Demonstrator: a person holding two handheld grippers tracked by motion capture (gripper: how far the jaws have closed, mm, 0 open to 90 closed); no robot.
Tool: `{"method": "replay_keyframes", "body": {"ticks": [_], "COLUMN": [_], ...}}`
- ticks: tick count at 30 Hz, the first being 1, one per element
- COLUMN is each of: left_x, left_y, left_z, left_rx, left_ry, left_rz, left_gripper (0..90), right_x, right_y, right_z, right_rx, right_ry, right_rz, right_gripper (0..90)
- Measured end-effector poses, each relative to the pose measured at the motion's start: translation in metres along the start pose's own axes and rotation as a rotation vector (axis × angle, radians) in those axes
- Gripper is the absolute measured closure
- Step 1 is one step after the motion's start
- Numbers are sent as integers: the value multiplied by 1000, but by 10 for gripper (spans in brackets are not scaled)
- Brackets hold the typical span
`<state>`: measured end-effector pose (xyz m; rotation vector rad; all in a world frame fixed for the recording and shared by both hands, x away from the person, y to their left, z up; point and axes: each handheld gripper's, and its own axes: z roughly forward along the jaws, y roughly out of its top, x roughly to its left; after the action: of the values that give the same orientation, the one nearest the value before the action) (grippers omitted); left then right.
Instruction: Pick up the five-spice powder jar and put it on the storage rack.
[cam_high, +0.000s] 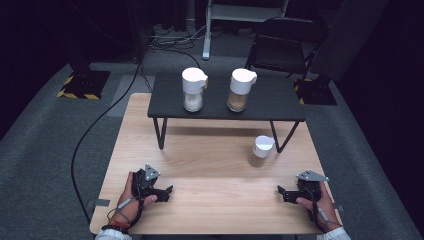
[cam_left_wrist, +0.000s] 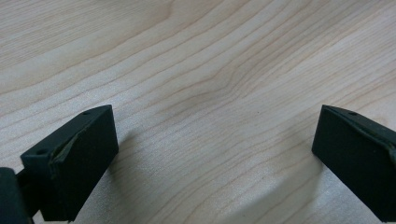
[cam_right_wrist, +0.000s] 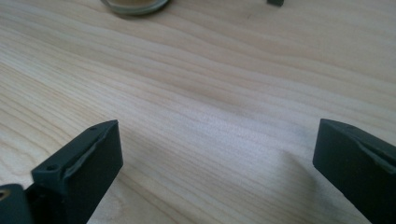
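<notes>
Two white-lidded jars stand on a low black shelf (cam_high: 270, 100): one with pale contents (cam_high: 193, 90) at the left, one with brownish contents (cam_high: 240, 90) at the right. A third, smaller white-lidded jar (cam_high: 260, 151) stands on the wooden table (cam_high: 210, 170) in front of the shelf's right leg; its base (cam_right_wrist: 134, 4) shows at the top of the right gripper view. My left gripper (cam_high: 169, 192) rests low at the near left of the table, open and empty. At the near right my right gripper (cam_high: 281, 192) is also open, holding nothing. Both point inward.
A black folding chair (cam_high: 285, 45) stands behind the shelf on the grey carpet. A black cable (cam_high: 90, 130) runs across the floor left of the table. The shelf's thin legs (cam_high: 161, 132) stand on the tabletop.
</notes>
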<state>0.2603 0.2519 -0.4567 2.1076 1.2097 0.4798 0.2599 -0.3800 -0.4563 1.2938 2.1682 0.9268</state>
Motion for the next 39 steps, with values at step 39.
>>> {"method": "replay_keyframes", "body": {"ticks": [39], "left_x": [0], "left_y": [0], "left_z": [0], "left_rx": [1], "left_ry": [0], "left_rz": [0], "left_gripper": [2], "right_x": [17], "right_y": [-6], "right_z": [-34], "right_rx": [-212], "right_ry": [16], "right_rz": [-57], "right_gripper": [13]}}
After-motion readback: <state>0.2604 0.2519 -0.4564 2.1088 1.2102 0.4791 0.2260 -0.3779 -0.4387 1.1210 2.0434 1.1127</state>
